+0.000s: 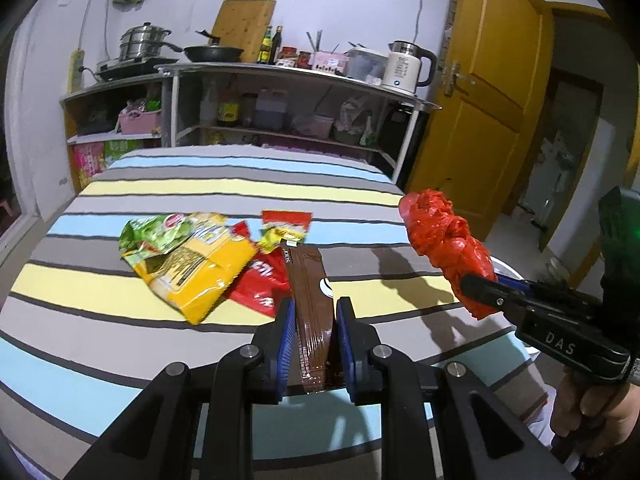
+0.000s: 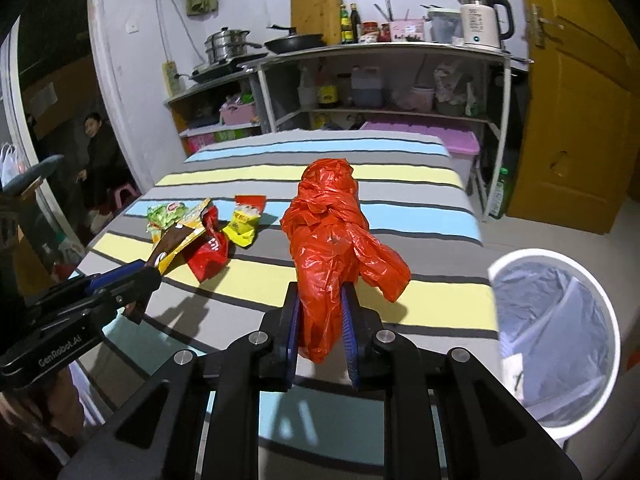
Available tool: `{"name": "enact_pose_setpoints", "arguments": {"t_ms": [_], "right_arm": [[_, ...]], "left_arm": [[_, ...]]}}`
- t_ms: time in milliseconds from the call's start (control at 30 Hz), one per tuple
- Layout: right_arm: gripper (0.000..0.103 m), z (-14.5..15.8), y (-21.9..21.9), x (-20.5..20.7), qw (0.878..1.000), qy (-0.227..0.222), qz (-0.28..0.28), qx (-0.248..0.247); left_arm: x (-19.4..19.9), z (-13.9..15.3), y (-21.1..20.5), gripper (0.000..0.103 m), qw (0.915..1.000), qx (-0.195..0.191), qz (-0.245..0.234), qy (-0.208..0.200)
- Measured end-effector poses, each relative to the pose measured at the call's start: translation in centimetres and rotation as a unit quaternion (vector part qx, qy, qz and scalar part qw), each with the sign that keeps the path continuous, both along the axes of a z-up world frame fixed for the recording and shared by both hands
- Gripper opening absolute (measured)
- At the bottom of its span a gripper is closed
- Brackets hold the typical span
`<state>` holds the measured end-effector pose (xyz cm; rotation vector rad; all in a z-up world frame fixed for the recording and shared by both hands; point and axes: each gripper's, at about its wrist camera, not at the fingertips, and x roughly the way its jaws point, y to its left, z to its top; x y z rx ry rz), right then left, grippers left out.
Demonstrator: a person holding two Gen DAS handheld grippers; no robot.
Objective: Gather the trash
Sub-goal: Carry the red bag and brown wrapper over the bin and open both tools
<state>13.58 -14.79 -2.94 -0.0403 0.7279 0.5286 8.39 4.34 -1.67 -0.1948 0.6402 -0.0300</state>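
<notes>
My left gripper [image 1: 314,316] is shut on a brown snack wrapper [image 1: 310,292] and holds it above the striped table [image 1: 100,312]. My right gripper [image 2: 320,312] is shut on a crumpled red plastic bag [image 2: 332,240], which also shows in the left wrist view [image 1: 448,244]. On the table lie a yellow packet [image 1: 196,272], a green packet [image 1: 156,232], a red packet [image 1: 260,280] and a small red-yellow packet [image 1: 284,228]. A white bin [image 2: 560,328] with a clear liner stands at the table's right edge.
A metal shelf [image 1: 280,76] behind the table carries pots, a pan, bottles and a white kettle [image 1: 404,66]. A yellow door [image 1: 488,92] stands at the right. A person [image 2: 96,148] sits at the far left.
</notes>
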Motion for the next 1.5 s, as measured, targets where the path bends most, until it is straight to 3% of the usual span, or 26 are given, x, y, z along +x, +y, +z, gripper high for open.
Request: {"name": "enact_pose_setpoints", "arguments": {"t_ms": [367,800,1167,1500], "right_arm": [[0.020,0.9,-4.8,-0.9,0.999,-0.010,-0.040,0.017],[0.020,1.3,-11.3,-1.2,0.993,-0.015,-0.114,0.019],[0.020,0.2,-16.8,-0.7,0.984,-0.001,-0.175,0.023],[0.020,-1.3,-19.4,0.4,0.979,0.018,-0.200,0.026]], "left_arm": [[0.9,1.9,-4.0,0.021,0.9992,0.007,-0.035,-0.015],[4.7,3.7,-11.4,0.021,0.9930,0.003,-0.115,-0.029],[7.6,3.4,-18.3,0.021,0.9831,0.007,-0.182,-0.023],[9.3,1.8,-21.8,0.021,0.9772,0.004,-0.212,-0.006]]}}
